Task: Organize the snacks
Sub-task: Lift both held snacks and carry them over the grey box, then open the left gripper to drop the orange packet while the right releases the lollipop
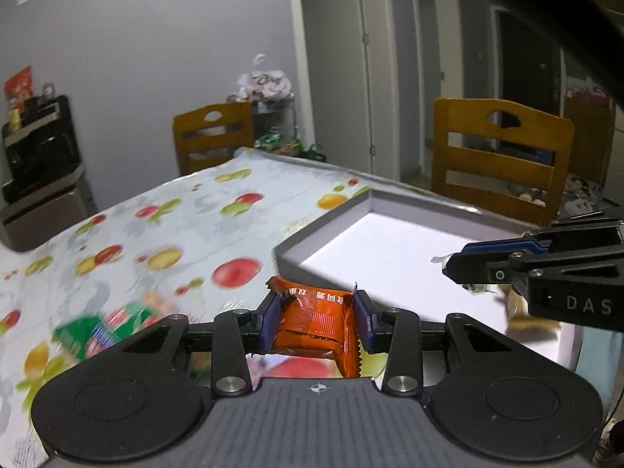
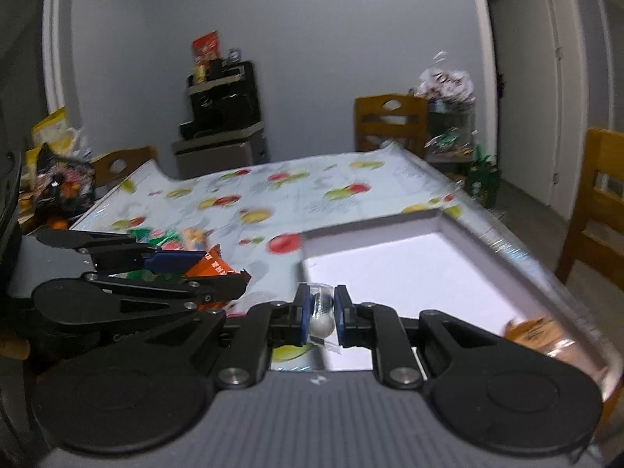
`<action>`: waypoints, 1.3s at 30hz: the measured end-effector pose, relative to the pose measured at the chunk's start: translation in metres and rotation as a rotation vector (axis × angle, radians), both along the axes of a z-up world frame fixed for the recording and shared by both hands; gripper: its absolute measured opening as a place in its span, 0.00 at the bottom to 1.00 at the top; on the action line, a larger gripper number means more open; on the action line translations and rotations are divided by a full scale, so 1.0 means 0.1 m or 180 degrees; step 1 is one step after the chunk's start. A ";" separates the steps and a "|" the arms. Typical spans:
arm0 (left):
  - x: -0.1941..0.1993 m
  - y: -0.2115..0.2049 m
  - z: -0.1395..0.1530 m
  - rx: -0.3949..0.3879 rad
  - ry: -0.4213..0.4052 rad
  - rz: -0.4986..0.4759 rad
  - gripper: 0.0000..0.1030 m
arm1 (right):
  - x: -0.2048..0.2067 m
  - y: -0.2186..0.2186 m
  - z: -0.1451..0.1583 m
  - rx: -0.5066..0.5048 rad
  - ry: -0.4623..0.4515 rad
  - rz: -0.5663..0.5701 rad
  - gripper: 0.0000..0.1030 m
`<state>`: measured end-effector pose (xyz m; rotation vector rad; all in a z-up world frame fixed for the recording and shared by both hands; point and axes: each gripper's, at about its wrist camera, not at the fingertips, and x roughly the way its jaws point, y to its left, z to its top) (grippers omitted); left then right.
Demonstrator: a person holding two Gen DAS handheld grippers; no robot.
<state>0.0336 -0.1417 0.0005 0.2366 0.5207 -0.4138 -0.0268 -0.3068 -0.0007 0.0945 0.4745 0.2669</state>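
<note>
Clamping an orange packet (image 1: 314, 321) with crimped, saw-toothed ends and pale print, the left gripper (image 1: 316, 321) holds it above the table's fruit-patterned cloth (image 1: 156, 230), just at 9 o'clock of the white tray (image 1: 323, 222). The right gripper (image 2: 323, 314) has its jaws pressed on a small clear-wrapped white sweet (image 2: 322, 321) over the tray's near edge; wooden chairs (image 1: 503, 156) and grey walls stand at 12 o'clock

Each wrist camera sits close behind its own fingers, angled down across the table (image 1: 163, 210), left facing right-forward, right facing left-forward; both share the white box (image 2: 440, 218) and each other's gripper.
</note>
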 end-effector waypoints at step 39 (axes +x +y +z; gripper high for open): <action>0.94 -1.56 -0.48 0.0026 0.0419 -0.0758 0.41 | 0.63 -1.40 -0.33 0.0108 0.0475 -0.1080 0.12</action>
